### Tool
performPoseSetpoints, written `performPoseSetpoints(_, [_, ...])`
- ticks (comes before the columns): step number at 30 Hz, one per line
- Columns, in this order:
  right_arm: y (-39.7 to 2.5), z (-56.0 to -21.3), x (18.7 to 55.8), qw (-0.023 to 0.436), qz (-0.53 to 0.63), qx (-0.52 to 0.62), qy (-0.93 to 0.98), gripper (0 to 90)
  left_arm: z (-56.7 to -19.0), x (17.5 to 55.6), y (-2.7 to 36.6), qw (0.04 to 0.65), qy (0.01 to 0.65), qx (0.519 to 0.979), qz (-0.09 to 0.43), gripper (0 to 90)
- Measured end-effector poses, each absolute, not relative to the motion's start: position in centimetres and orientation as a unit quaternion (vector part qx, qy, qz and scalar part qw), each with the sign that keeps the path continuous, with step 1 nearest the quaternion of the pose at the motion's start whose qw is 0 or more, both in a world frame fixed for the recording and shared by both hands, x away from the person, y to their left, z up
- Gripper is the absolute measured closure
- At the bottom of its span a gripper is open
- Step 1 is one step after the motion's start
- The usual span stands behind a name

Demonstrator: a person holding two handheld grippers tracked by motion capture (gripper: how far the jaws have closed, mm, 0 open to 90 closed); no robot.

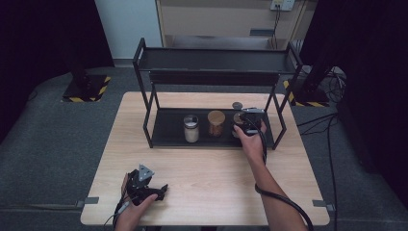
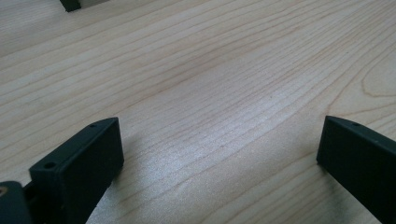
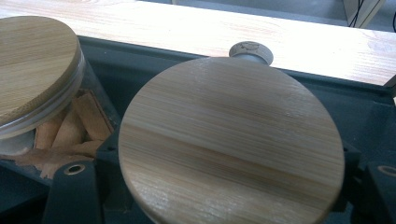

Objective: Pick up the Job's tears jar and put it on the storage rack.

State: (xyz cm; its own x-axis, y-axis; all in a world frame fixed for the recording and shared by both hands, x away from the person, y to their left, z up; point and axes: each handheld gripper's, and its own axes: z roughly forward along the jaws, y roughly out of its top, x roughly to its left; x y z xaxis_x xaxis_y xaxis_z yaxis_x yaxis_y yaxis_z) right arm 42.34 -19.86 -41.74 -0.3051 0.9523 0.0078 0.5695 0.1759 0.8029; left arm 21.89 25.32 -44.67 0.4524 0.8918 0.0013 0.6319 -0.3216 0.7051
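Bamboo-lidded glass jar [image 3: 231, 140] sits pinched between the right gripper [image 1: 248, 126]'s jaws on the bottom tray of the black metal two-tier rack [image 1: 163, 126]. The right gripper view shows a small cork-topped bottle [image 3: 251, 50] just behind it, plus a second wood-lidded jar of brown sticks [image 3: 35, 79] alongside. From the high view there's also a white-filled jar [image 1: 191, 128] further left. Left gripper [image 2: 219, 154] rests on the light wood table [image 2: 210, 70] near the front edge, jaws wide apart with bare tabletop between them.
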Motion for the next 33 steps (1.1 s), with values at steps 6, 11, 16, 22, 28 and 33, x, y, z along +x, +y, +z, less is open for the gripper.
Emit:
performPoseSetpoints(6, [-19.9,-41.9,42.1,0.264,0.368,0.526,0.72,25.9,-44.7,21.9,25.3,0.325,0.484,0.788,0.2,0.0])
performPoseSetpoints(11, [-19.8,-42.1,41.9,0.27,0.368,0.521,0.721,25.9,-44.7,21.9,25.3,0.325,0.484,0.788,0.2,0.0])
performPoseSetpoints(16, [-19.9,-42.4,41.6,0.271,0.372,0.522,0.718,25.9,-44.7,21.9,25.3,0.325,0.484,0.788,0.2,0.0])
performPoseSetpoints(22, [-19.9,-42.7,41.3,0.275,0.376,0.523,0.714,25.8,-44.7,21.9,25.3,0.325,0.484,0.788,0.2,0.0])
performPoseSetpoints(28, [-19.9,-42.7,41.3,0.275,0.377,0.523,0.713,25.6,-44.7,21.9,25.3,0.325,0.484,0.788,0.2,0.0])
performPoseSetpoints(33, [-20.0,-42.7,41.3,0.274,0.379,0.524,0.712,25.1,-44.7,21.9,25.3,0.325,0.484,0.788,0.2,0.0])
